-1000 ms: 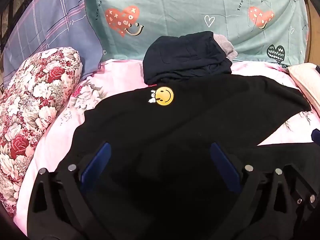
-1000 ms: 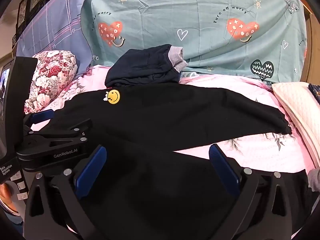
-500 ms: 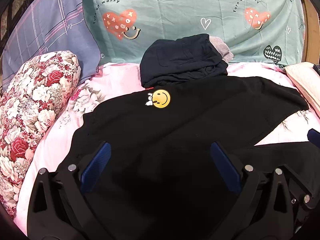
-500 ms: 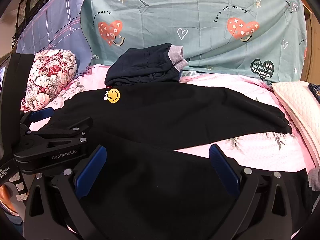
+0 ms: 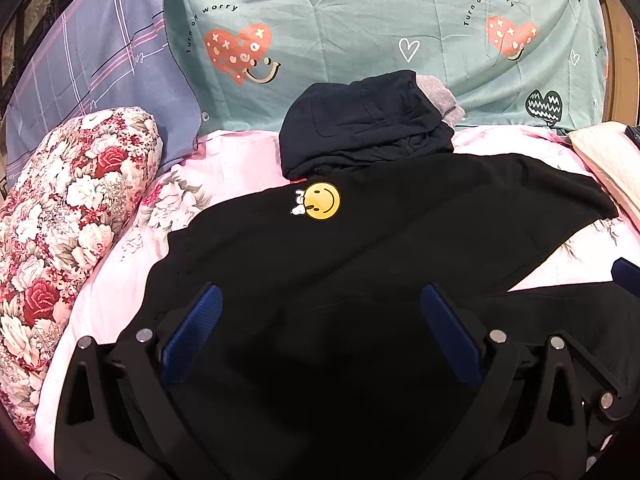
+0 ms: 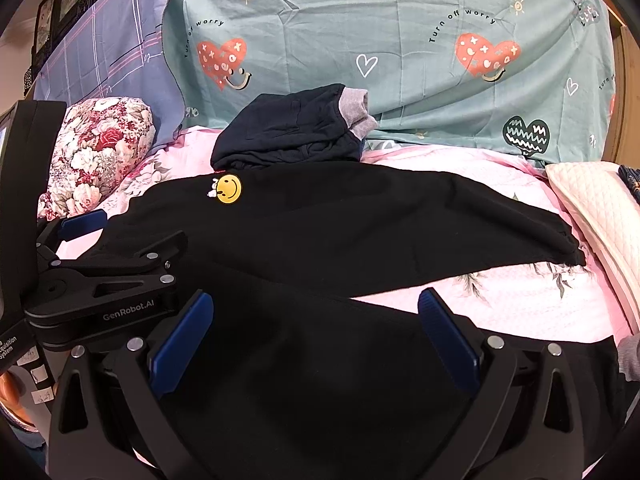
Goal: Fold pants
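Note:
Black pants [image 5: 360,248] with a yellow smiley patch [image 5: 320,201] lie spread flat on the pink bed, legs splayed toward the right; they also show in the right wrist view [image 6: 360,232]. My left gripper [image 5: 320,312] is open, hovering just above the waist end of the pants, empty. My right gripper [image 6: 316,320] is open over the near leg, empty. The left gripper's body [image 6: 104,280] shows at the left in the right wrist view.
A folded dark navy garment with a grey cuff [image 5: 368,120] sits behind the pants against a teal heart-print sheet [image 5: 400,20]. A floral pillow [image 5: 60,216] lies at left. A cream quilted blanket [image 6: 600,216] lies at right.
Both views have shifted slightly; the grippers have drifted a little over the pants. Both stay open and the pants have not moved.

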{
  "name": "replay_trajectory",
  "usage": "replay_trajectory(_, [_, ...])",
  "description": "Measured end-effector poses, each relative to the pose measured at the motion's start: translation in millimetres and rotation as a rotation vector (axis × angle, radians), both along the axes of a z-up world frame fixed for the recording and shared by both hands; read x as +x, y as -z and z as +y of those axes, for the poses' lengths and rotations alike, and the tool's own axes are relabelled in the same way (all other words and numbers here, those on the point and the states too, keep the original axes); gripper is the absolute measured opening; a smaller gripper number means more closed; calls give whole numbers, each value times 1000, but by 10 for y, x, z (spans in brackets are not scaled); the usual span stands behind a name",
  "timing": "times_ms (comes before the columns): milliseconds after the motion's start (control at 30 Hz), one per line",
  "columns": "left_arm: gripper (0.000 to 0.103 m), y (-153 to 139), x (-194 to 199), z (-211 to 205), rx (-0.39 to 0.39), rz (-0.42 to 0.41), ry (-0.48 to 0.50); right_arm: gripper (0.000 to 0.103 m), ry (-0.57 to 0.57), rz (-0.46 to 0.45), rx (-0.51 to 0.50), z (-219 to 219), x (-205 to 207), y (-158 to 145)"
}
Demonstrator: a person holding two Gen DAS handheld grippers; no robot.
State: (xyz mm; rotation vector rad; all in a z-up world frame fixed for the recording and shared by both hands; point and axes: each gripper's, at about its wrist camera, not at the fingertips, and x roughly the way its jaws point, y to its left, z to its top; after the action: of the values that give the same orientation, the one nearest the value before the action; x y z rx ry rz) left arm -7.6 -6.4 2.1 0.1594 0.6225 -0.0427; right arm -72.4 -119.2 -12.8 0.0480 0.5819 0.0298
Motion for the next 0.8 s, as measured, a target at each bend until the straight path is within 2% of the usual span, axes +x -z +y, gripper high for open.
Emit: replay_trajectory(800, [101, -12, -14, 13, 12, -9, -5, 102, 13, 8, -10, 11, 3, 17])
